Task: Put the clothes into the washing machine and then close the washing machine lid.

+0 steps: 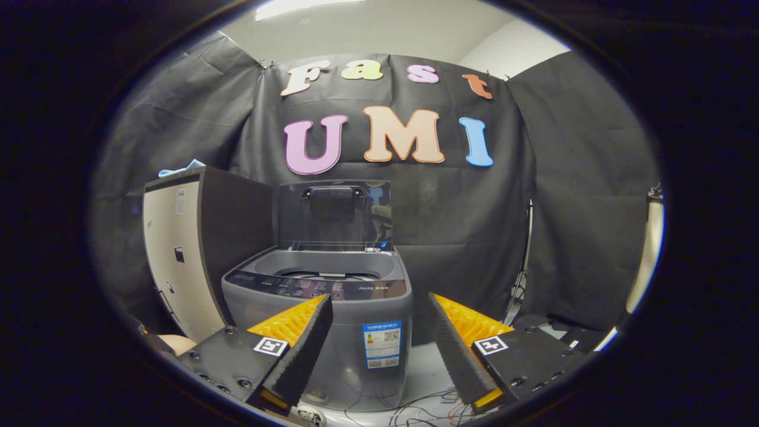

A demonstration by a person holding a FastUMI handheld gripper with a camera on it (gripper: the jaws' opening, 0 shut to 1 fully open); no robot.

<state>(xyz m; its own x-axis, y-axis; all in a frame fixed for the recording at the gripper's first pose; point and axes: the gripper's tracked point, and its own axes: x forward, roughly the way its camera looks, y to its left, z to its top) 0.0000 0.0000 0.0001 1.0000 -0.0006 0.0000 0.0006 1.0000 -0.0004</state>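
Beyond fingers: grey top-load washing machine (332, 296), lid (335, 213) raised upright; gripper (379, 308) spread wide, holding nothing.

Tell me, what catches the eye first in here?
A grey washing machine stands just beyond the fingers, its lid raised upright at the back. The hand-held gripper is open and holds nothing. A tall cabinet stands beside the machine, with a light blue cloth on top.

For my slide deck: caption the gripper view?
Open gripper faces a washing machine with its lid raised.
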